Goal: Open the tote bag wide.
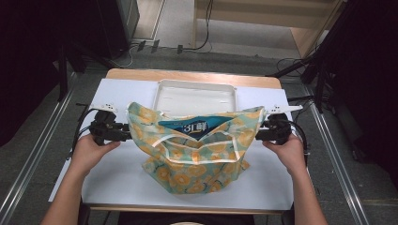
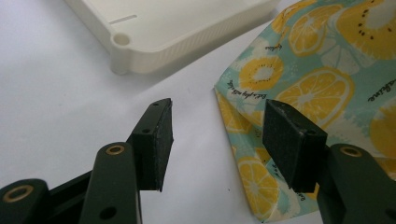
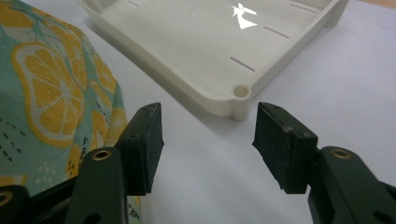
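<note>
nearest the lower edge of the high view, two bare forearms are seen coming in, each hand wrapped around a black gripper body with looped cables. the left gripper (image 1: 126,131) is held level at the left side of a cloth bag (image 1: 197,154), and the right gripper (image 1: 259,130) is held level at its right side.

the bag is made of soft, crumpled fabric, pale teal and printed with orange and yellow citrus slices, with a pale band along its mouth. it is slumped on a smooth white sheet (image 1: 117,178) that covers the table, and its mouth gapes upward. inside it a dark blue packet (image 1: 195,125) with white lettering is seen, glossy against the matte cloth.

in the left gripper view the jaws are seen spread apart, their flat pads (image 2: 159,140) dark and slightly rubbery; the folded corner of the bag lies between and behind them, and no pad is pressed on it. in the right gripper view the jaws are likewise spread, with bare white sheet in the gap and the bag's edge just beside one jaw; nothing is gripped.

farther back, a shallow rectangular tray (image 1: 196,85) of cream plastic is set, with rounded corners, ribbed outer walls and thin slots in its floor. beyond it a strip of light wooden table edge (image 1: 192,76) is shown.
</note>
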{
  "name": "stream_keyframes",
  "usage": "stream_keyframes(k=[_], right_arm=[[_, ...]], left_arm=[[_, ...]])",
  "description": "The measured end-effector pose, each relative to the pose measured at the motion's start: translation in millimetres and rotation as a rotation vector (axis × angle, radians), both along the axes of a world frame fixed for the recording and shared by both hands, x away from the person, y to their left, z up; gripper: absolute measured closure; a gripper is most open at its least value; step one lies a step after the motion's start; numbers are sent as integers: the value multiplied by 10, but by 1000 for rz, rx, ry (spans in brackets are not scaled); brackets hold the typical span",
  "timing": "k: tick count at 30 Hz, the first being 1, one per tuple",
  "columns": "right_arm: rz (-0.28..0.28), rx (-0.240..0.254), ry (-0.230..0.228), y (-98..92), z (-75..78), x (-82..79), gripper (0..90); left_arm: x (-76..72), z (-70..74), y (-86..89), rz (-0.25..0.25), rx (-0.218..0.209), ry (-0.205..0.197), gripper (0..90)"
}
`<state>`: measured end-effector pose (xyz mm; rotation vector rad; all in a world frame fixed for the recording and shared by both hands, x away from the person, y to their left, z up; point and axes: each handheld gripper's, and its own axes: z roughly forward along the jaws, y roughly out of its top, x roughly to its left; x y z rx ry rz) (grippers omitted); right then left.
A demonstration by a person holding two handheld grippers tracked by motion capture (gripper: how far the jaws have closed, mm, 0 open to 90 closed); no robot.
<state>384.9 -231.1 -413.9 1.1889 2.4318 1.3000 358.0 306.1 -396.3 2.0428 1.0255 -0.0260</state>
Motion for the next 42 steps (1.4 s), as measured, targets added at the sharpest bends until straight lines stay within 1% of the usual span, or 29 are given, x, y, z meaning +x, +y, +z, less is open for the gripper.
stream_keyframes(k=[5,13,18,23,30,42], right_arm=[[2,6,-10,0,14,-6,433],[2,11,-11,12,24,-11,436],[3,11,-12,7,27,-11,436],[5,4,-10,12,24,-12,436],[8,3,-10,9,26,-12,436],[11,-1,-9,16,19,-11,436]], left_arm=[[-3,7,4,3,-2,-9,430],[-4,8,16,3,-4,-17,416],[-5,9,17,7,-5,-16,412],[-4,2,10,0,1,-13,406],[-3,0,27,9,-6,-15,401],[2,-13,30,7,-6,-12,397]])
